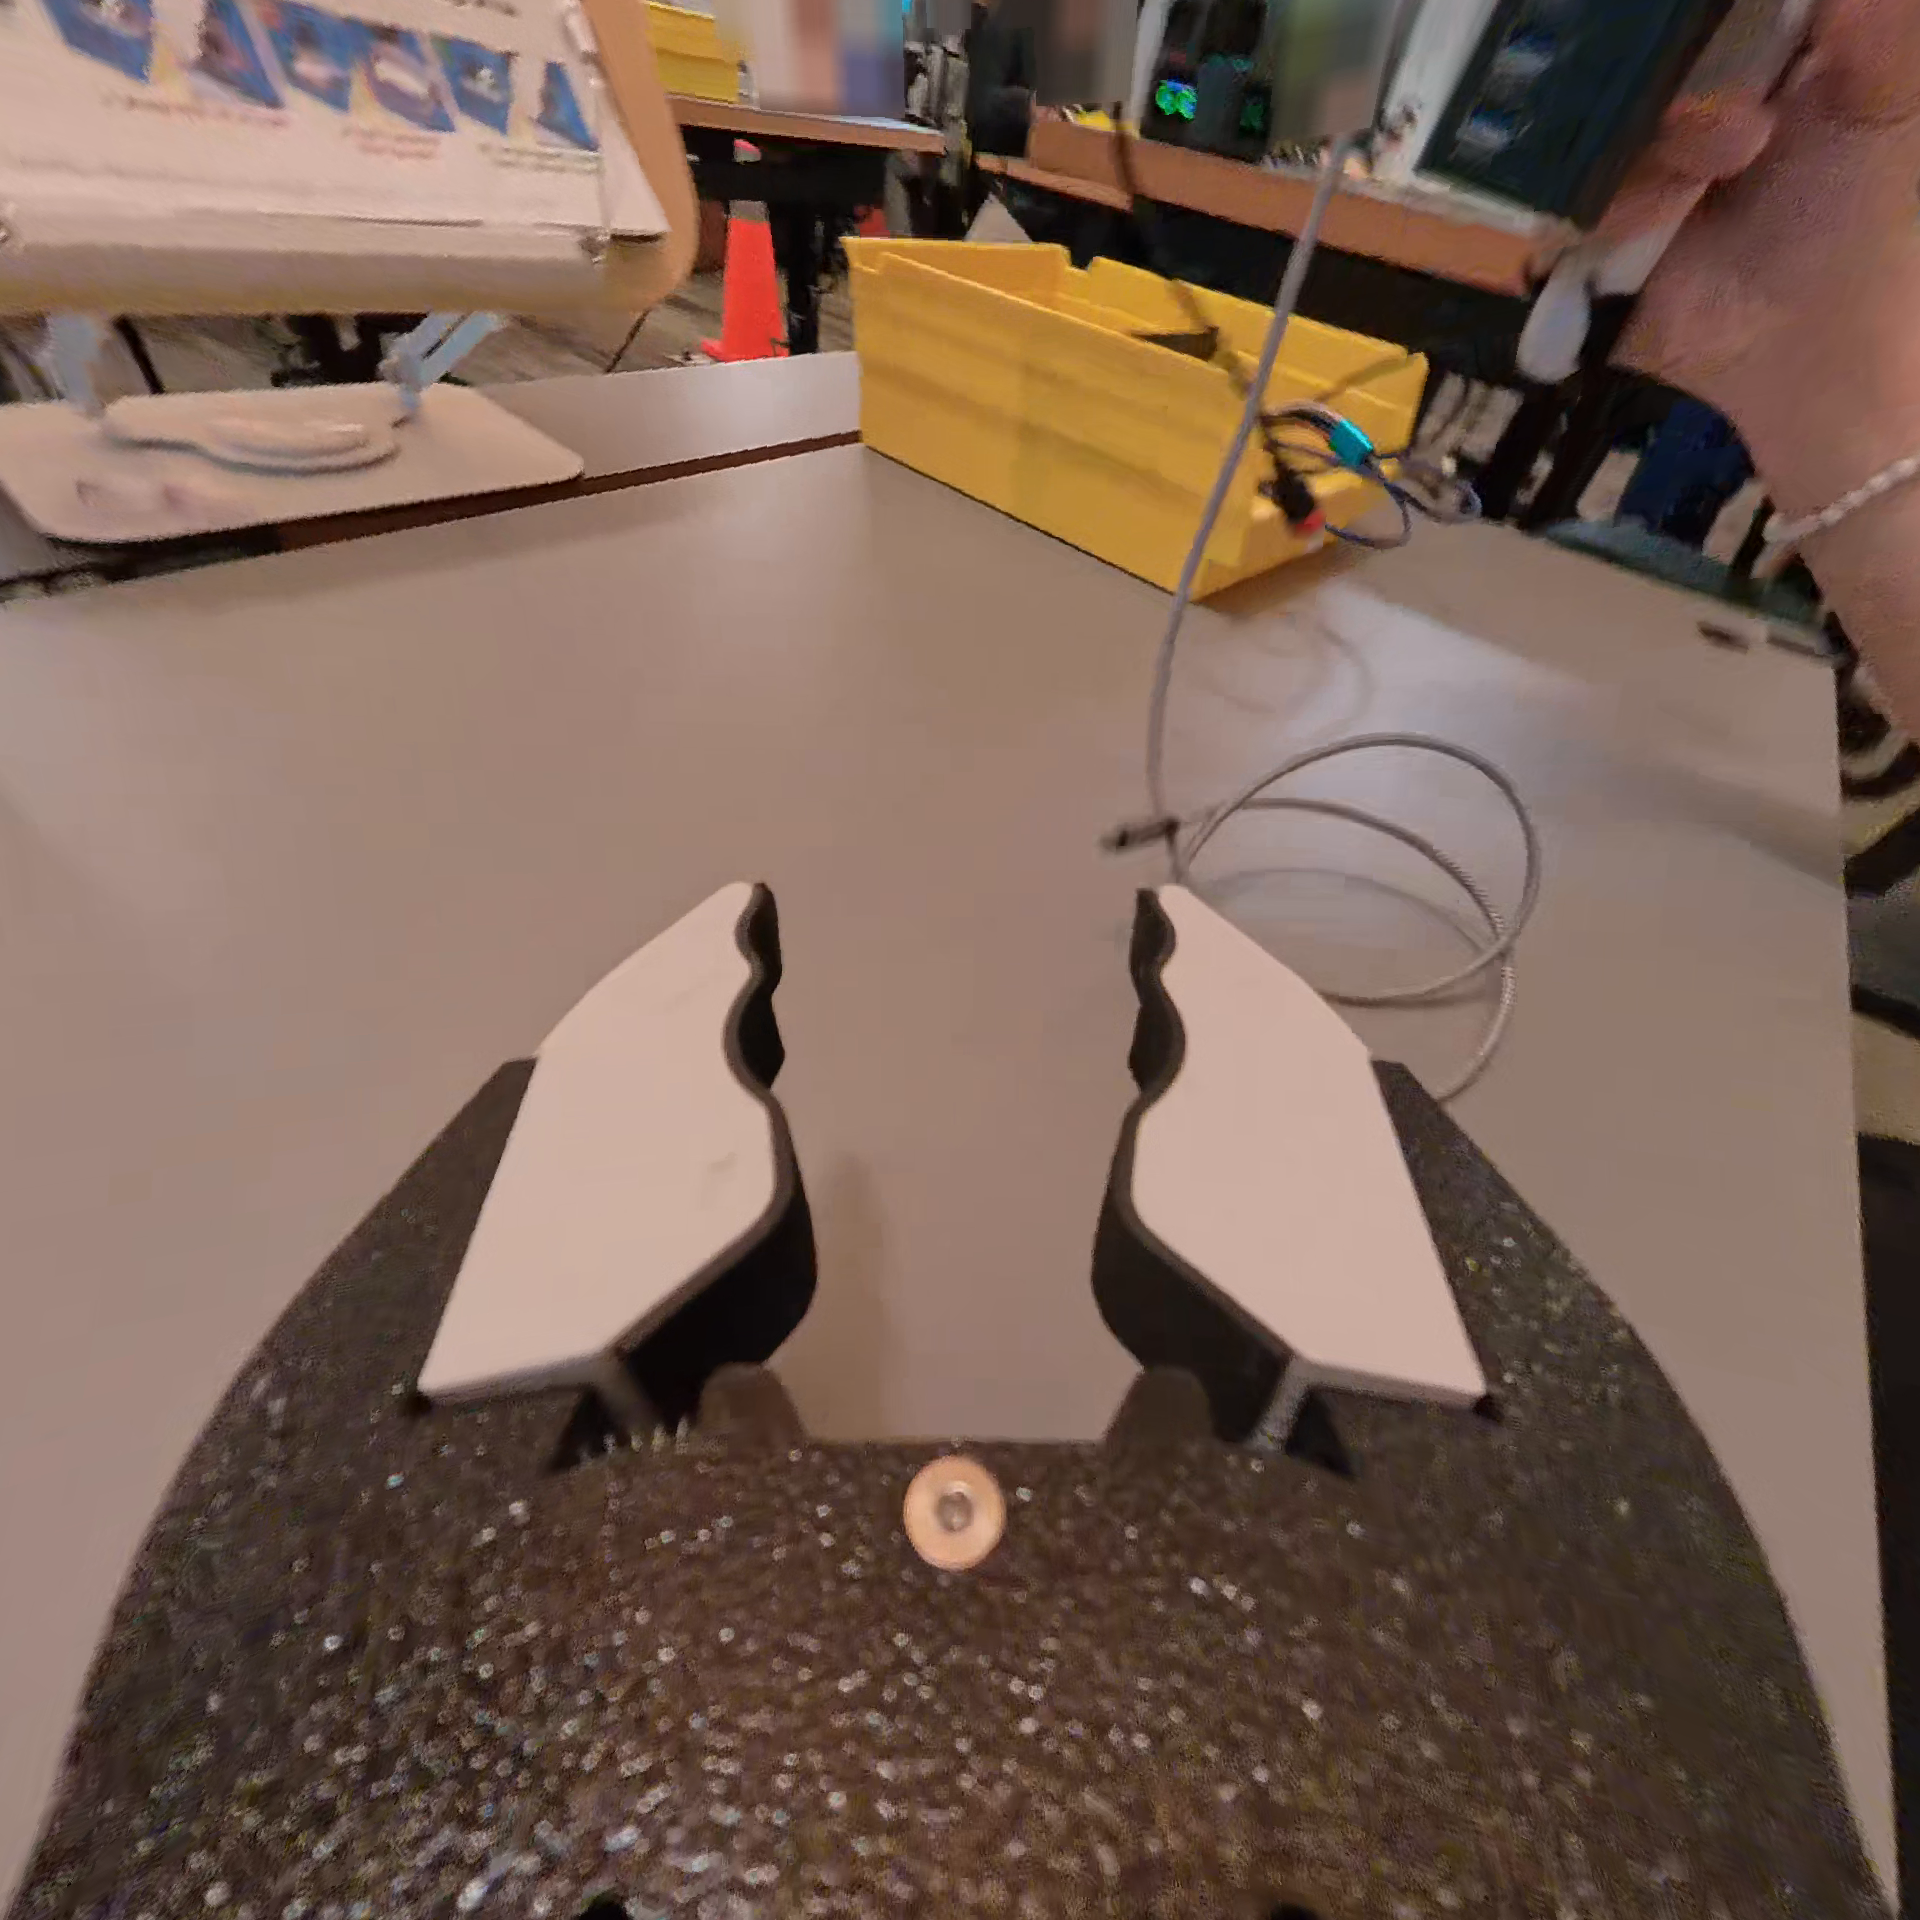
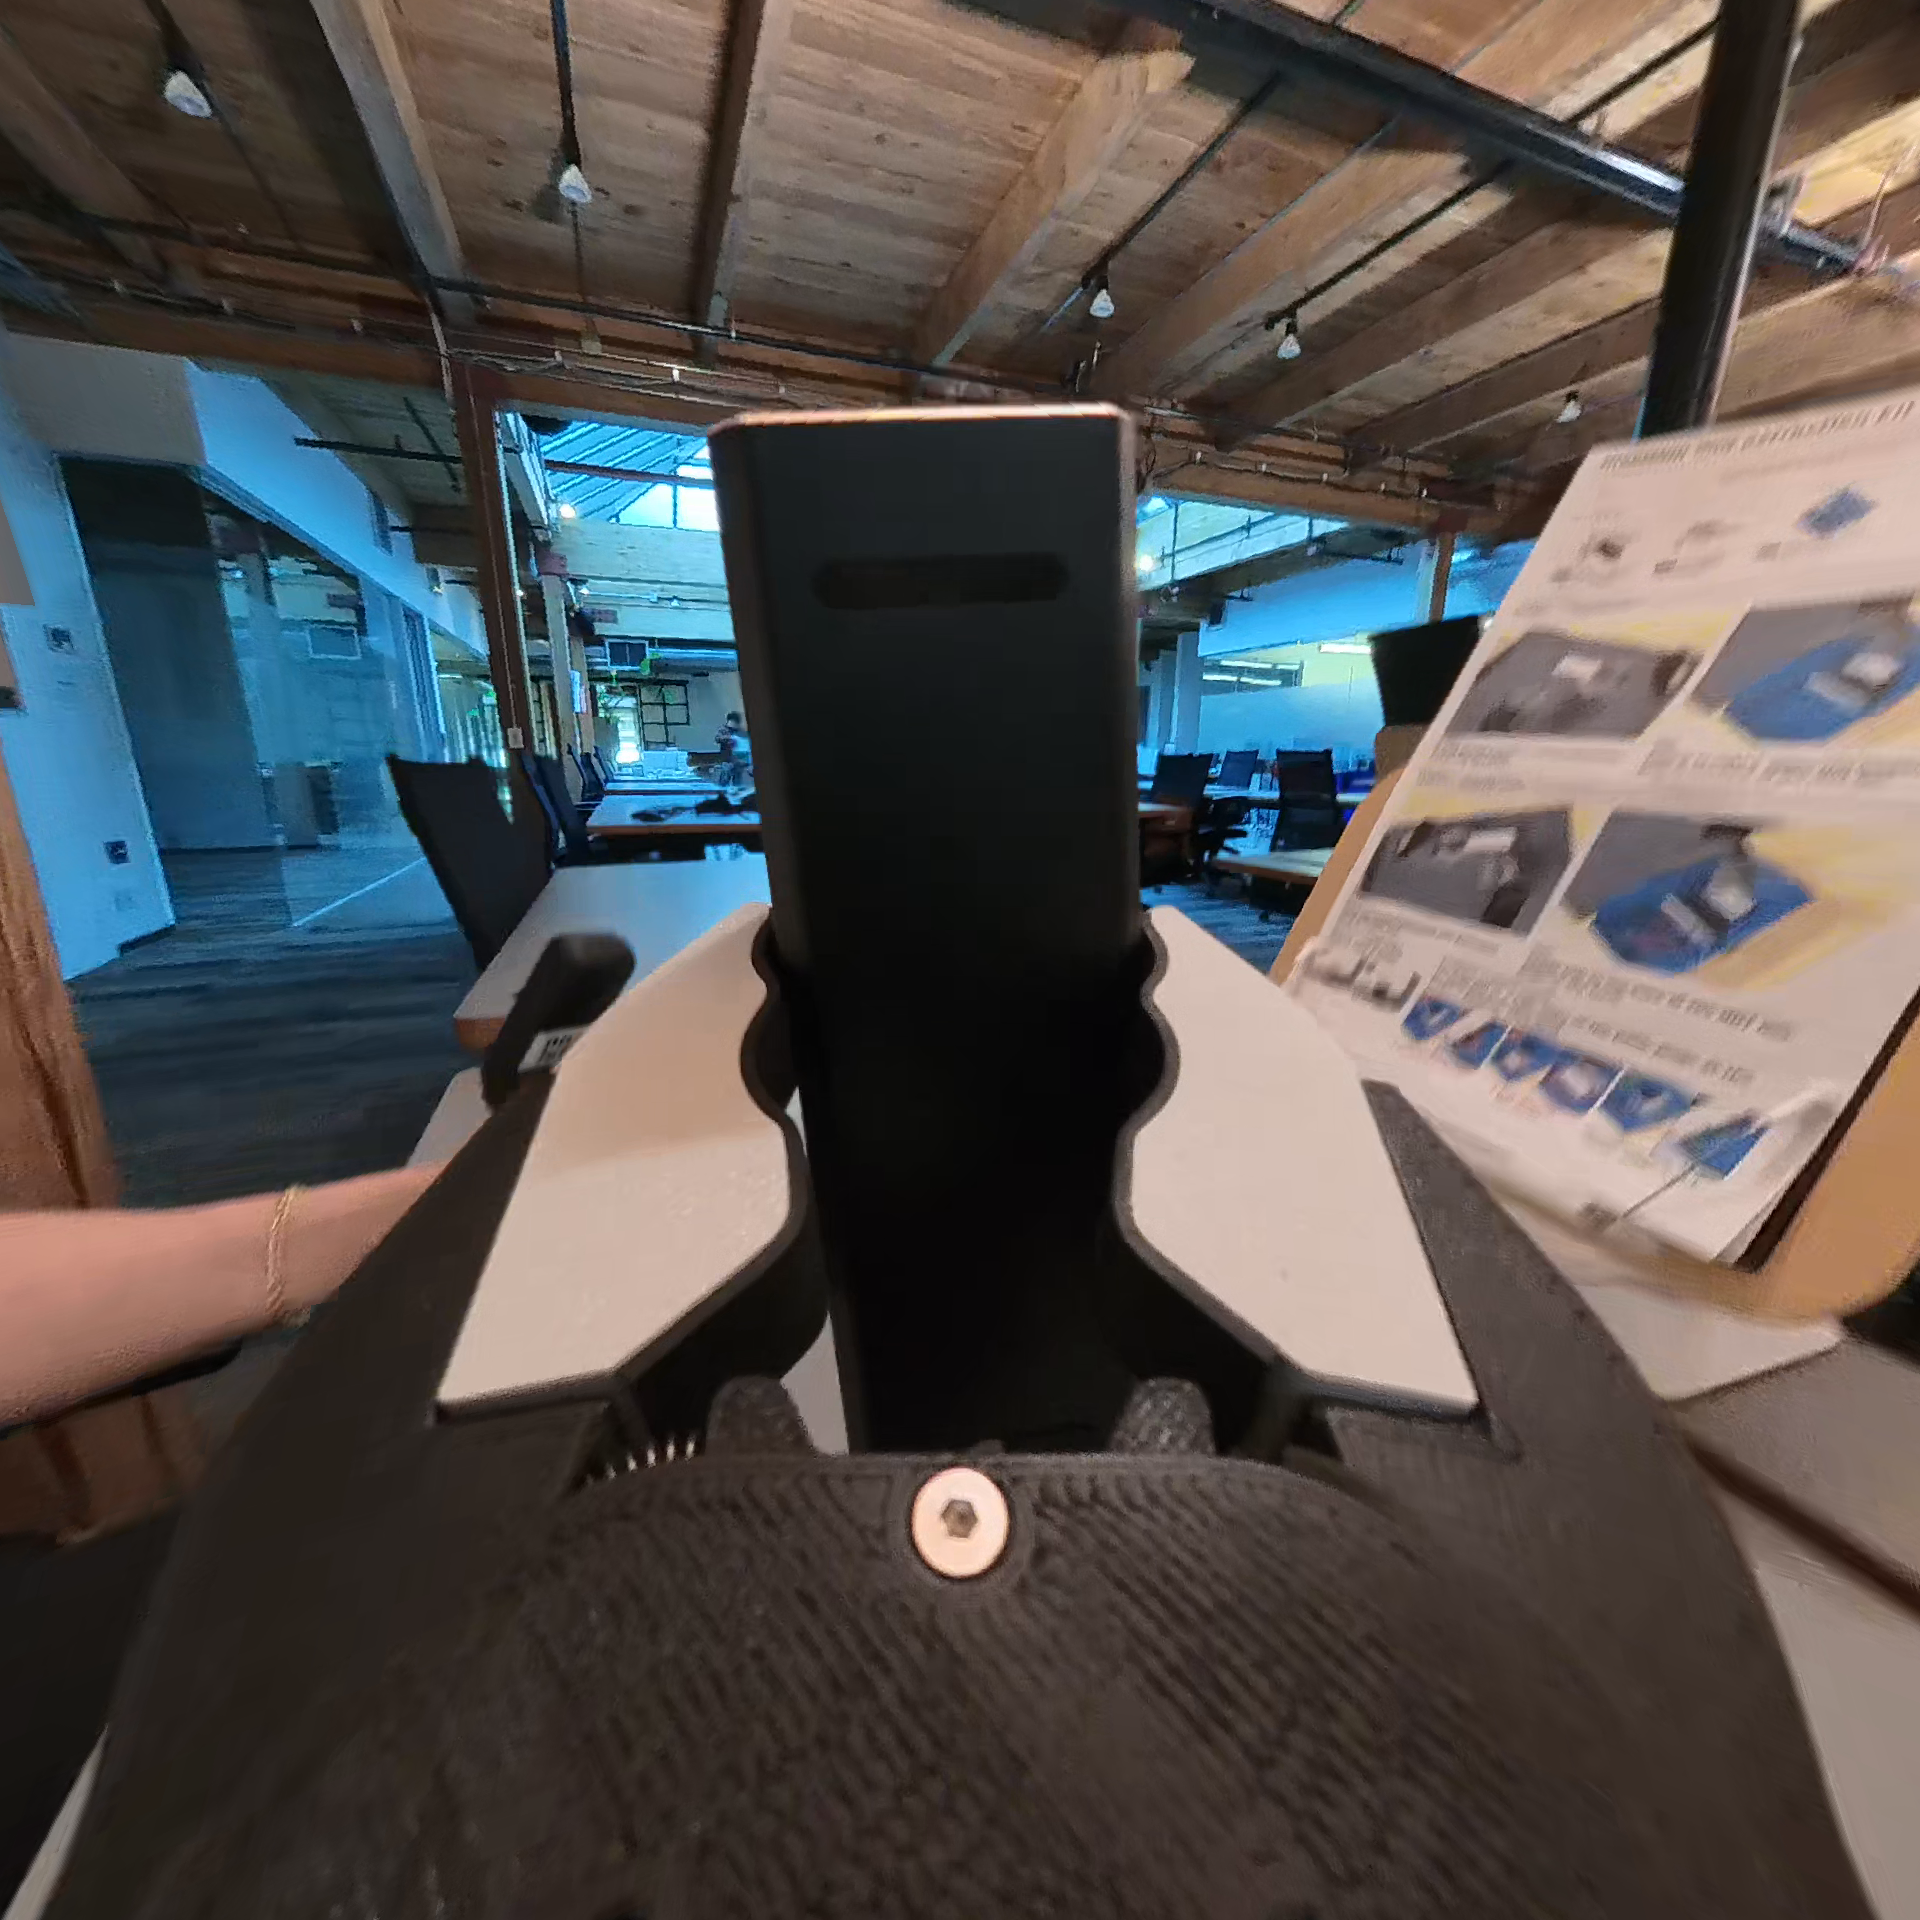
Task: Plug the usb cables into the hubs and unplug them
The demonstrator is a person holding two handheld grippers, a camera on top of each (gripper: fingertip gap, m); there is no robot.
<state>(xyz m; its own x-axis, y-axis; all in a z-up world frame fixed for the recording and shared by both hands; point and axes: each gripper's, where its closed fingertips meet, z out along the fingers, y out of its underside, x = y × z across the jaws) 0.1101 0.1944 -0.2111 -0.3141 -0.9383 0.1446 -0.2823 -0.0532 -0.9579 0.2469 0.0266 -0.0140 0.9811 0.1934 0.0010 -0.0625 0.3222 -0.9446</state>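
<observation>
My right gripper [image 2: 951, 935] is shut on a black slab-shaped USB hub [image 2: 925, 727] and holds it high, tilted up toward the ceiling. In the left wrist view that hub [image 1: 1558, 104] shows at the top right, held next to a person's hand [image 1: 1756, 301]. A grey braided USB cable [image 1: 1382, 883] hangs from up near the hub and coils on the table, with its free plug [image 1: 1138, 834] lying just ahead and right of my left gripper [image 1: 951, 904]. My left gripper is open and empty, low over the table.
A yellow bin [image 1: 1091, 395] with small cables and connectors [image 1: 1340, 468] stands at the back right of the grey table [image 1: 623, 779]. A tilted instruction board on a white stand [image 1: 301, 145] is at the back left; it also shows in the right wrist view [image 2: 1621, 831]. A person's forearm [image 2: 156, 1288] reaches in at the left.
</observation>
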